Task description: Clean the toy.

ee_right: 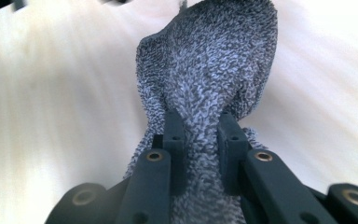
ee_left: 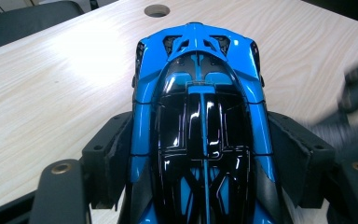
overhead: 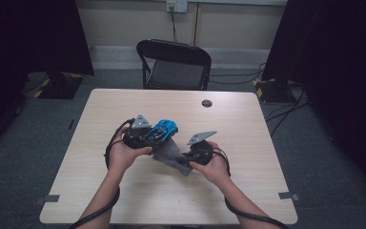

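A blue and black toy car [overhead: 162, 130] is held above the light wooden table [overhead: 124, 105], with my left gripper [overhead: 148, 136] shut on its sides. In the left gripper view the car [ee_left: 200, 116] lies lengthwise between both black jaws, nose pointing away. A grey terry cloth [overhead: 174, 155] hangs just right of and below the car, bunched in my right gripper [overhead: 187, 157]. The right gripper view has the cloth [ee_right: 209, 79] pinched between the two pads [ee_right: 174, 135], fanning out beyond them. Cloth and car sit close together in the high view; contact between them is unclear.
A round cable hole [overhead: 207, 103] sits near the table's far edge. A black folding chair [overhead: 174, 64] stands behind the table. Dark curtains and cables flank both sides. Tape marks [overhead: 286, 195] lie near the front corners.
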